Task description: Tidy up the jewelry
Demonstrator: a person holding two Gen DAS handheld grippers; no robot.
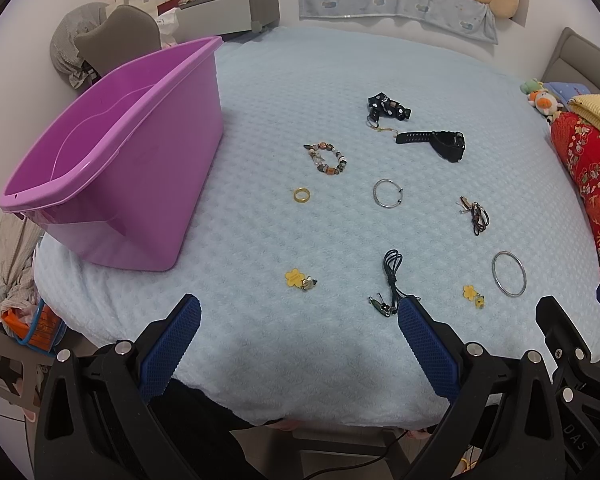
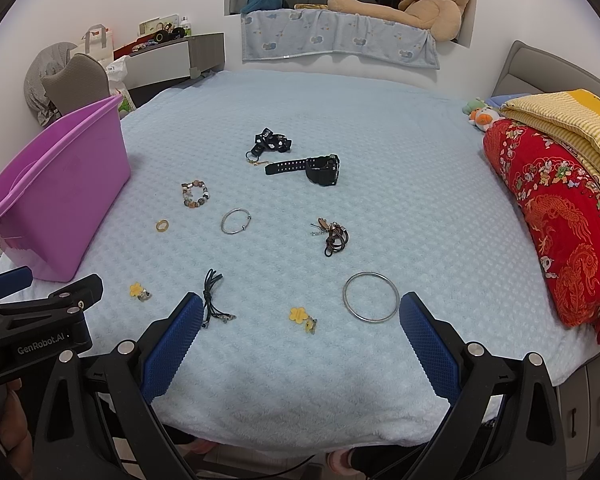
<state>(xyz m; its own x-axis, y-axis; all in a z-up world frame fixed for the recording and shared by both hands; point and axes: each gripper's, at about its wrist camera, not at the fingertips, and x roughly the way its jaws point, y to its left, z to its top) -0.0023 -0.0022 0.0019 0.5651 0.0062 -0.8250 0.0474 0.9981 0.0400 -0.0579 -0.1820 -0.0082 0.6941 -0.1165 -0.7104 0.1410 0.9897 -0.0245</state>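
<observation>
In the left view, the left gripper point(image 1: 299, 330) was wide apart and empty over the blue blanket point(image 1: 340, 80), near the empty purple plastic tub point(image 1: 132, 184). In the right view, the right gripper point(image 2: 301, 330) was wide apart too, just before the big silver metal ring point(image 2: 371, 297). Nothing looked picked up yet, so next a gripper likely had to drop down and pinch one piece.

The left gripper point(image 1: 299, 310) fills the bottom of its own wrist view, its two blue ribbed fingers point(image 1: 170, 344) spread wide apart with nothing between them. The right gripper point(image 2: 301, 308) sits the same way at the bottom of its view, blue fingers point(image 2: 430, 342) splayed and holding nothing. Each shows in the other's picture: the right one's black frame at the lower right edge of the left view, the left one's at the lower left of the right view, with part of a hand point(image 2: 14, 420) below it.
</observation>
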